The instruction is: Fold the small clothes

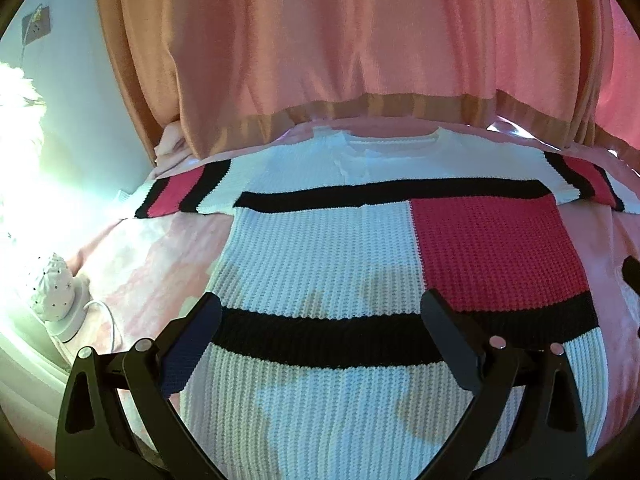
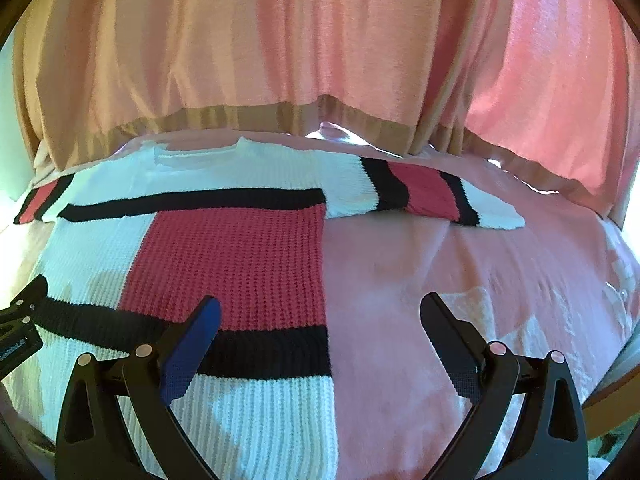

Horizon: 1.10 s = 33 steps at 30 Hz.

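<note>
Under both spread tongs [image 1: 320,316], flat sweater [image 2: 224,256].

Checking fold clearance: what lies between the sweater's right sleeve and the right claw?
Only bare pink bedcover between the right sleeve and the open right claw, in the right wrist view.

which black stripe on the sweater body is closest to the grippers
The lower black stripe, running between the open left gripper fingers; the upper black stripe lies far off, below the neckline.

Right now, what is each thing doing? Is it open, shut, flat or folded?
Sweater: spread flat, not folded yet.
Sleeves: stretched out sideways.
Left gripper: open, holding nothing.
Right gripper: open, holding nothing.
Curtain: drawn shut, hanging down to the bed.
Bed cover: slightly wrinkled.
</note>
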{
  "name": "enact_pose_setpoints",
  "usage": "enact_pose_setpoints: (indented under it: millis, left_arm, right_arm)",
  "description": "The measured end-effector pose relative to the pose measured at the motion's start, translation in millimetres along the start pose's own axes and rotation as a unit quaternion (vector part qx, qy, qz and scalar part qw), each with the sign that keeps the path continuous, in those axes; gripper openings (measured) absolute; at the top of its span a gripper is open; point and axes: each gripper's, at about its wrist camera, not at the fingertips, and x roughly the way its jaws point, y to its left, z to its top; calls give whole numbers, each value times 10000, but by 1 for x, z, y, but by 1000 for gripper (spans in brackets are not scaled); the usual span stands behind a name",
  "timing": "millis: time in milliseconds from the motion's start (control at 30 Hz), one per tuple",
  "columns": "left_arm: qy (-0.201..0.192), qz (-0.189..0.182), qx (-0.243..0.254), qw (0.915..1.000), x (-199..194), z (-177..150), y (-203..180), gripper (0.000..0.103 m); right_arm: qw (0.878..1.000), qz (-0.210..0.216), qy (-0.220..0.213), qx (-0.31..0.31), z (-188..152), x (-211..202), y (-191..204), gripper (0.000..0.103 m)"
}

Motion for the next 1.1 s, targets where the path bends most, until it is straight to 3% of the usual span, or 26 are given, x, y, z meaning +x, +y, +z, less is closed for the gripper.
enact_pose_setpoints:
  millis: [1100]
  left_arm:
    - [41,34,16,10000,-15,-4,-6,98]
  right_arm:
    - [10000,-19,-51,1,-4,-11,-9,98]
